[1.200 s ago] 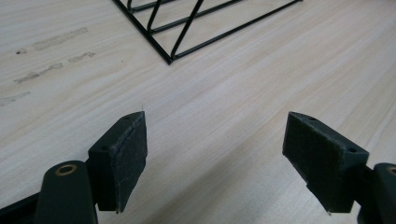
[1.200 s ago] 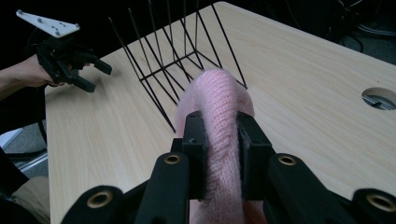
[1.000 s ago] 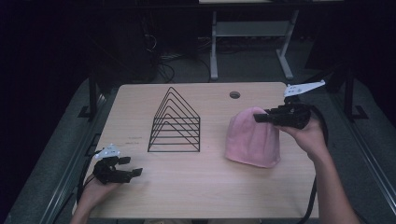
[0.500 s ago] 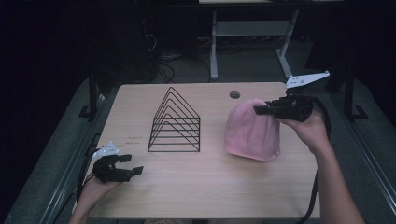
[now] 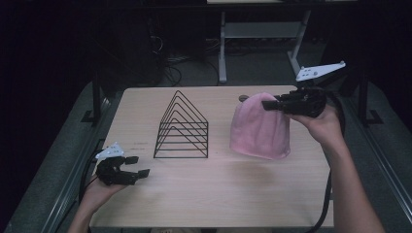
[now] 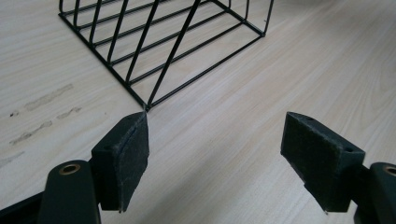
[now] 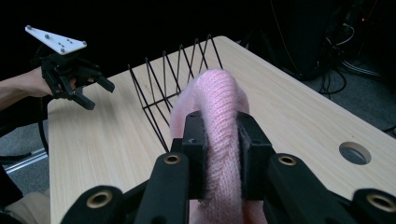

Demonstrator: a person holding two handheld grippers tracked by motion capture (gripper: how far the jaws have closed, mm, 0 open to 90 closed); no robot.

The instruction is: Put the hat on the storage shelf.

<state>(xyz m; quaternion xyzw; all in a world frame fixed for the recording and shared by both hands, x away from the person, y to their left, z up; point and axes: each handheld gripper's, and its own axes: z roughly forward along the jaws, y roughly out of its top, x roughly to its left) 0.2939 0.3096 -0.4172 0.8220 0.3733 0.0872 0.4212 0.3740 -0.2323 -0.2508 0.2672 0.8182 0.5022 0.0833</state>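
One pink knitted hat (image 5: 261, 128) is the thing in hand: soft, ribbed wool, rounded at the crown, hanging with its open brim downward. The right hand-held gripper (image 5: 268, 104) pinches a fold at its top, pads pressed into the wool from both sides. The hat hangs to the right of the black wire rack (image 5: 182, 127), well apart from it, with its brim at or just above the pale wooden surface (image 5: 218, 194); whether it touches I cannot tell.

The high view gives the hat's whole outline, the rack's row of triangular wires, and a small round hole (image 5: 243, 98) in the surface just behind the hat. The right gripper view gives what the high view cannot: the knit's fine ribs and the fold of hat (image 7: 219, 121) squeezed between the two pads, with the rack (image 7: 173, 79) beyond it.

The left hand-held gripper (image 5: 138, 166) rests low at the near left of the rack, jaws spread with nothing between them. The left gripper view shows its felt-faced pads (image 6: 133, 158) standing wide over bare wood, and the rack's near corner (image 6: 149, 60) just ahead of them.
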